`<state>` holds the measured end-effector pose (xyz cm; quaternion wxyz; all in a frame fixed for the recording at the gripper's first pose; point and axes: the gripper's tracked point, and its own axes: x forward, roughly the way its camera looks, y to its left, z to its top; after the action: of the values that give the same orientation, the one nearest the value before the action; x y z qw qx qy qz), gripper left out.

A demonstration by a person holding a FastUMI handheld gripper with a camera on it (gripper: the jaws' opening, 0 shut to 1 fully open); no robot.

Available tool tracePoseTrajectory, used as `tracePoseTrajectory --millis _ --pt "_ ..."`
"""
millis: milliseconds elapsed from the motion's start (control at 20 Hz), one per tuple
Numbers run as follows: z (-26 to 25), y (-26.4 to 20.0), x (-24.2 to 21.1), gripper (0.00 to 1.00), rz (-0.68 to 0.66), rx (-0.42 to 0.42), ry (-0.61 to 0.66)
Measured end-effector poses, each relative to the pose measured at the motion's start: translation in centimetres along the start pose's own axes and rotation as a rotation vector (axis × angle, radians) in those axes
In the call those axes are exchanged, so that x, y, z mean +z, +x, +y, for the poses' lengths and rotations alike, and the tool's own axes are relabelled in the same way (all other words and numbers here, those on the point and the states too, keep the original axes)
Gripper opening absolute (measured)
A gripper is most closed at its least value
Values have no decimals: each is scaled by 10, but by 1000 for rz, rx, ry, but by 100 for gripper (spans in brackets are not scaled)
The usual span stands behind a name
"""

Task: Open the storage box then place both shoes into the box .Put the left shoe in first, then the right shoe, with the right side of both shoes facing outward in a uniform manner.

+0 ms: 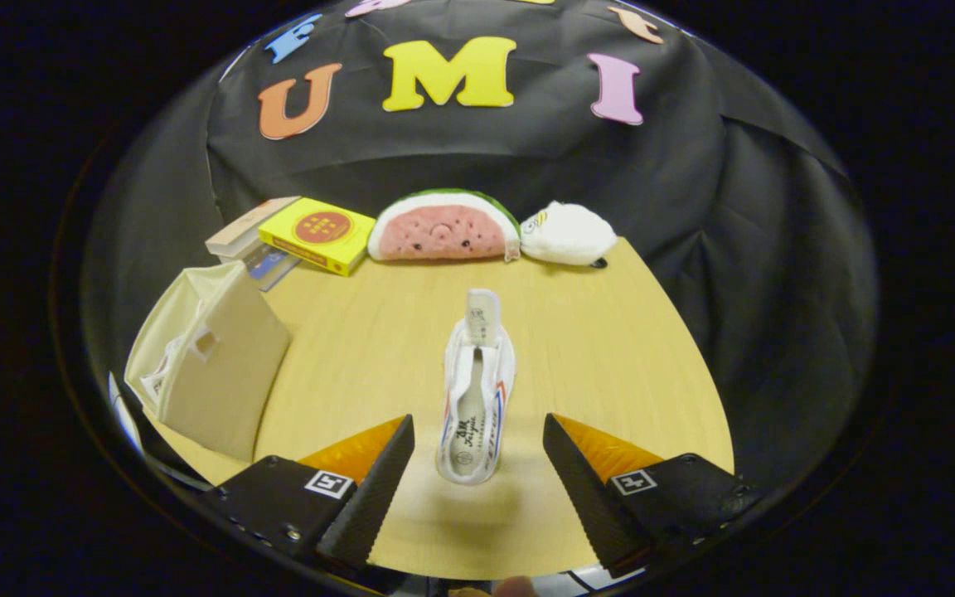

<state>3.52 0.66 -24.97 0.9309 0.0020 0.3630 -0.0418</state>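
A white canvas shoe (476,396) with red and blue side stripes stands on the wooden table (610,348), its heel end lying between my fingertips and its toe pointing away. My gripper (477,452) is open, the fingers wide apart on either side of the heel and not touching it. To the left of the fingers stands the beige fabric storage box (216,365), its opening turned to the left, with something white showing inside it. What that white thing is I cannot tell.
Beyond the shoe, along the table's far edge, lie a yellow book on other books (317,235), a watermelon-slice plush (444,227) and a white plush toy (567,233). The black cloth wall rises behind them. The table's rounded edge curves off to the right.
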Motion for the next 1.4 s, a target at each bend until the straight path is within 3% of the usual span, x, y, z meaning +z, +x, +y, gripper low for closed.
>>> tracePoseTrajectory --millis 300,600,900,950,1050,1100,1300,1400 --pt "-16 74 -18 97 115 16 23" --pt "-7 110 -16 95 176 50 73" --pt "-1 126 -7 55 185 79 102" --pt "0 127 -6 55 181 94 105" --pt "-1 128 -7 43 189 87 128" --pt "-9 129 -7 43 181 62 144" --pt "-13 127 -9 1 225 34 245" --pt "-11 122 -6 1 238 40 321"
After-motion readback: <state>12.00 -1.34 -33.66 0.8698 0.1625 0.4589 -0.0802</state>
